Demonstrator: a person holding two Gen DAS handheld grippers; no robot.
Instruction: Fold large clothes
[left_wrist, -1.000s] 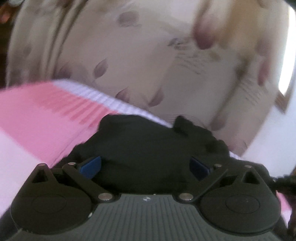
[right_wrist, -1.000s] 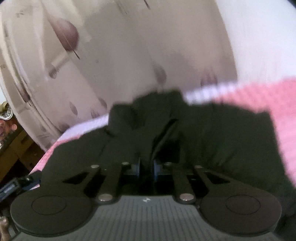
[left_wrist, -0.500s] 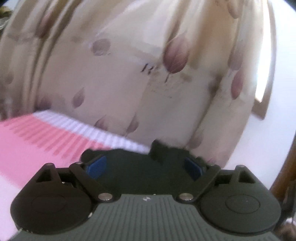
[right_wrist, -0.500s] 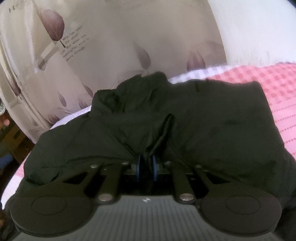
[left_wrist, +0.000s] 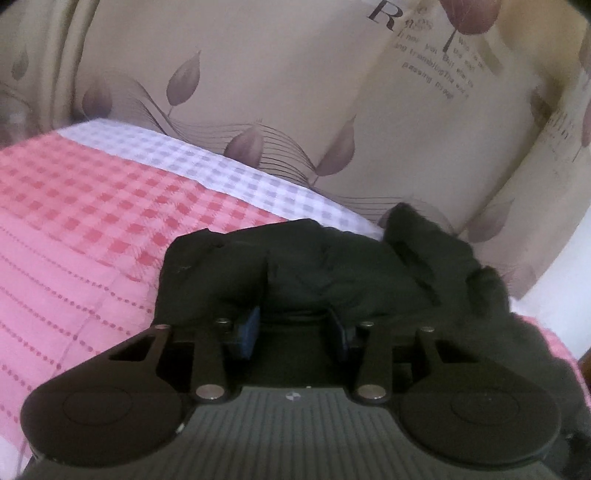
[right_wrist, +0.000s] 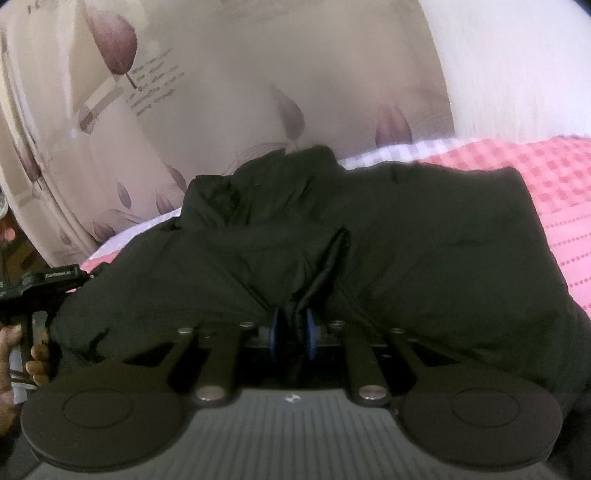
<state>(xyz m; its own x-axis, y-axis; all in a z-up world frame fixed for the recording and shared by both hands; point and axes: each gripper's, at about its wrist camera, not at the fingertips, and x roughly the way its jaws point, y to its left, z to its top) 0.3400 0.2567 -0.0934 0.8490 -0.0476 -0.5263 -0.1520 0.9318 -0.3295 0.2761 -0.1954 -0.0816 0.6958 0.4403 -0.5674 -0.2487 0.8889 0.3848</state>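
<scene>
A big black jacket (right_wrist: 424, 266) is spread on the pink checked bed cover (left_wrist: 81, 236), its long side running from the left to the right of the frame. A fold of it is pinched tight by the right gripper (right_wrist: 292, 332) at the bottom middle. The left gripper (left_wrist: 293, 330) is being closed around the jacket's near edge, which is seen between its blue pads (left_wrist: 249, 330).

Both of your wrist cameras sit close over the black jacket (left_wrist: 332, 266) (right_wrist: 369, 240), angled downward toward the leaf-print curtain (left_wrist: 277, 92) (right_wrist: 221, 110); they share jacket, checked bedspread (left_wrist: 92, 221) (right_wrist: 554, 184) and curtain.
</scene>
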